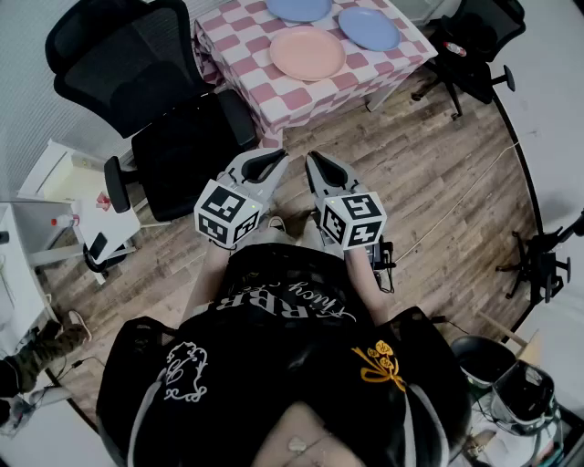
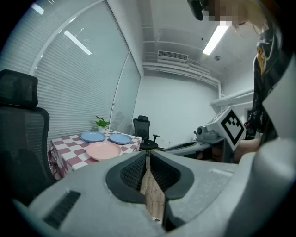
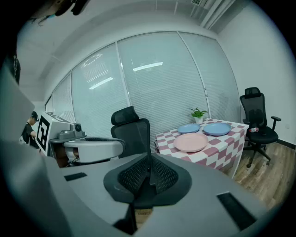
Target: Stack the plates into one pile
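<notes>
Both are pinched shut with nothing in them. The left gripper and right gripper hang side by side over the wood floor, well short of the checkered table. On it, unstacked, are the pink plate, one blue plate and another blue plate.

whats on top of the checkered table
A pink plate, a blue plate and a second blue plate, none stacked, plus a small potted plant. The checkered cloth covers the tabletop, so its surface is hidden.
</notes>
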The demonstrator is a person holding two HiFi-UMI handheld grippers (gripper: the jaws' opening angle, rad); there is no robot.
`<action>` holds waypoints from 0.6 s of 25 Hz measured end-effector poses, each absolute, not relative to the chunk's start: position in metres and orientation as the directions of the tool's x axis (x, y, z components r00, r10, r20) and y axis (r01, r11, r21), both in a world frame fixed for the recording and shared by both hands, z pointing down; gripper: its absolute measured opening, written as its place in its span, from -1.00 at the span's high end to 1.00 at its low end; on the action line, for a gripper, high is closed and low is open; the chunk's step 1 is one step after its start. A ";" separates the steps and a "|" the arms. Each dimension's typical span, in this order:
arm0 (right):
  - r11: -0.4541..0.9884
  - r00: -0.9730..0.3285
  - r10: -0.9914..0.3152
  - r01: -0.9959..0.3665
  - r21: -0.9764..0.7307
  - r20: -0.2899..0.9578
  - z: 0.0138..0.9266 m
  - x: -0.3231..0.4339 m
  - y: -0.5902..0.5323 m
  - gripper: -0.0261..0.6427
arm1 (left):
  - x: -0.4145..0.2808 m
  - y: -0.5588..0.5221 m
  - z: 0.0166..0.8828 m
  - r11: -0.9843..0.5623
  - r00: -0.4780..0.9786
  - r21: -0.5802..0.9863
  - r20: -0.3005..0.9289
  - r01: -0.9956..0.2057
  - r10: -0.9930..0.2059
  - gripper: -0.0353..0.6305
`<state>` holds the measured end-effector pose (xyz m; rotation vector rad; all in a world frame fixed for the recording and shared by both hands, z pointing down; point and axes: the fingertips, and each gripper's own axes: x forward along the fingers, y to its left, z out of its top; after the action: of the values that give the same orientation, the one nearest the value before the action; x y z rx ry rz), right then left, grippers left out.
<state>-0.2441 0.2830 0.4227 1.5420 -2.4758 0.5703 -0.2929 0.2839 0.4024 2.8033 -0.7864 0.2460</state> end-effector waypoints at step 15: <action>0.416 -0.476 -0.812 -0.878 -0.236 0.338 0.420 -0.243 0.277 0.83 | -0.295 0.277 0.404 -0.807 0.833 0.213 0.194 -0.551 -0.518 0.80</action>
<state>-0.2434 0.2767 0.4205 1.5052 -2.4953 0.5747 -0.2953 0.2766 0.4044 2.7531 -0.8184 0.1841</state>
